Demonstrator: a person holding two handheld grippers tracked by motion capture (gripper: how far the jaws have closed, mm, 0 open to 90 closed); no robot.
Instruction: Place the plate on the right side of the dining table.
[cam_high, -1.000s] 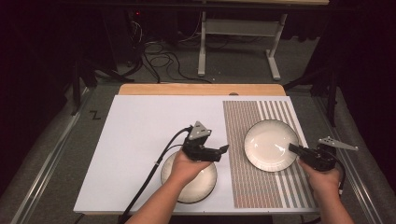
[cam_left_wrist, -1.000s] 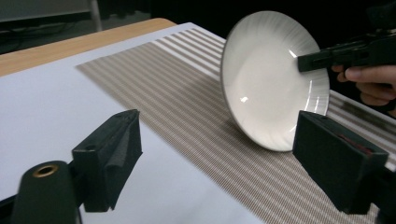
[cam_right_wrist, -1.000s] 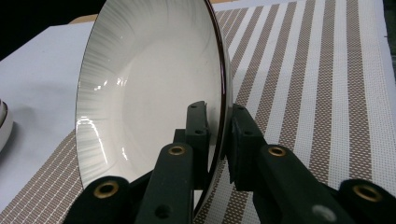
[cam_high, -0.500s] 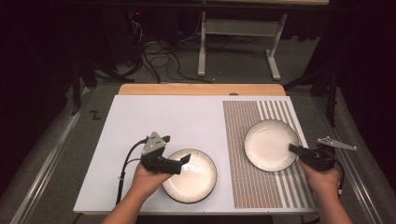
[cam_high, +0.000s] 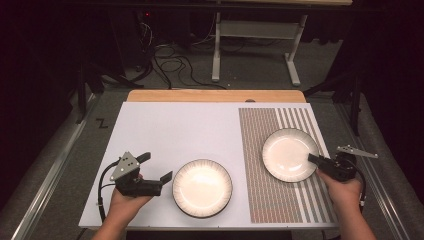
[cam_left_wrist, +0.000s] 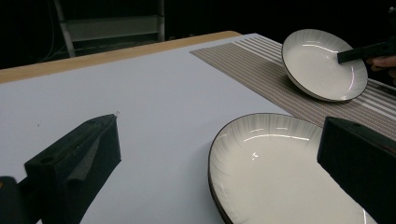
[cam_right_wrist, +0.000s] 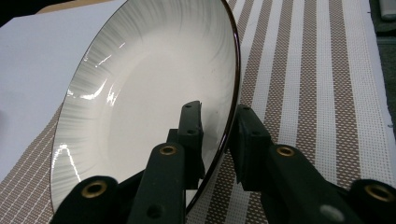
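The right gripper (cam_right_wrist: 218, 135) pinches the rim of the tilted, dark-edged white ceramic plate (cam_right_wrist: 154, 88) over the striped brown placemat (cam_right_wrist: 299, 70), and should keep that pinch firm and the plate level in transit, while the left gripper (cam_high: 156, 171) waits wide open and empty beside the second white plate (cam_high: 202, 187).

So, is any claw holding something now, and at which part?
The right claw holds the plate on the striped mat by its rim, one jaw inside and one outside. The left claw is open and holds nothing, beside the other plate.

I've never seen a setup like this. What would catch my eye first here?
Probably the two shiny white plates with dark rims: one plate lies flat on the white board near the front, the other plate sits over the striped mat at the right. The right gripper pinches that second plate's rim, tilting it, while the left gripper waits open beside the first.
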